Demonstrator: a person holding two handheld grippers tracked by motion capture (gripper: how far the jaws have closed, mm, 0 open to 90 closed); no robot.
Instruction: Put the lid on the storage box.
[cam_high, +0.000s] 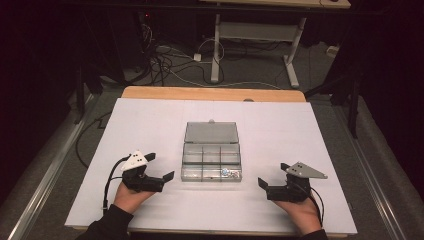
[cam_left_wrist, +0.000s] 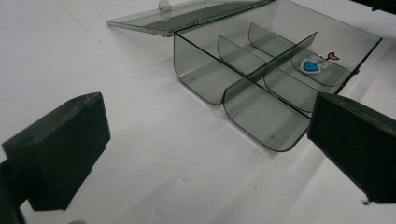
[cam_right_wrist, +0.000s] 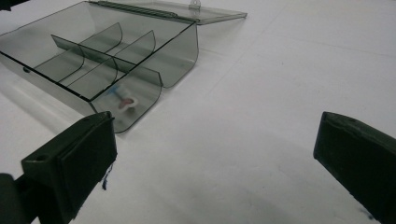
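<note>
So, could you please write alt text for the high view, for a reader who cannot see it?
A clear plastic compartment box sits open, lid folded back, in the middle of a white-covered table, with a small colourful item in its near right compartment. The left gripper and right gripper, each held in a hand, rest open on either side of it, touching nothing.

The organiser box (cam_high: 211, 161) looks like smoky see-through plastic, glossy and smooth, as does its flat-lying lid (cam_high: 210, 133) behind it. Under the box, the table cover (cam_high: 150, 120) is matt white, paper-like. Beyond the box, a bare wooden table edge (cam_high: 210, 93) shows. Both grippers' pads (cam_left_wrist: 60, 149) look matt black.
</note>
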